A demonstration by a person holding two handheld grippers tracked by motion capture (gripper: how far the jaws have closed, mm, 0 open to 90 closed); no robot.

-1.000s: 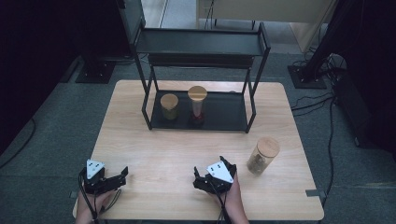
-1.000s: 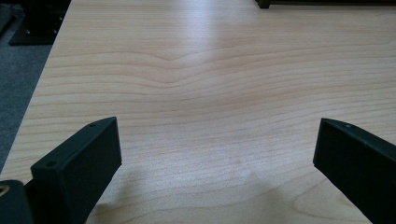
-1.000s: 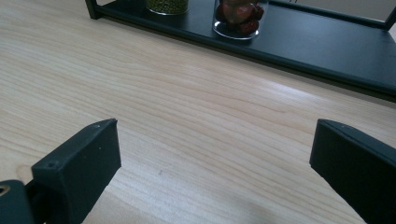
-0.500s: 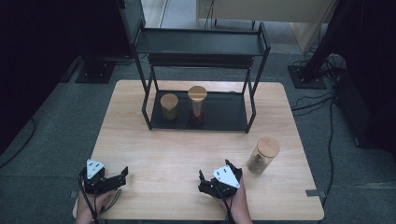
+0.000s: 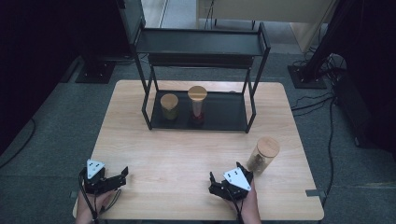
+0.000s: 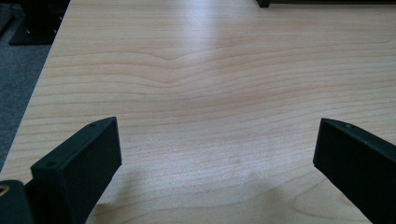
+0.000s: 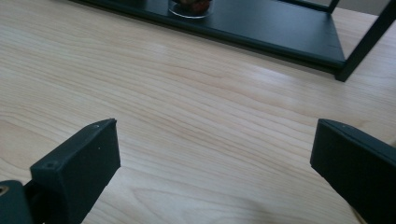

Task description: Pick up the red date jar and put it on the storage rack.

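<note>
Tongs of the right hand [image 5: 227, 179], spread open, sit just left of the upright cork-lidded jar [image 5: 262, 156], nearer than the open left tongs [image 5: 115, 178].

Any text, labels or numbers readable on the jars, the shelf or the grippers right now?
None can be read.
The jar on the table and the two jars on the shelf show no label.
The black dots on the grey plates of the left gripper and right gripper are not characters.

three lidded jars [image 5: 263, 155], one rack [image 5: 201, 79], one table [image 5: 187, 149], apparently two grippers [image 5: 229, 184]
</note>
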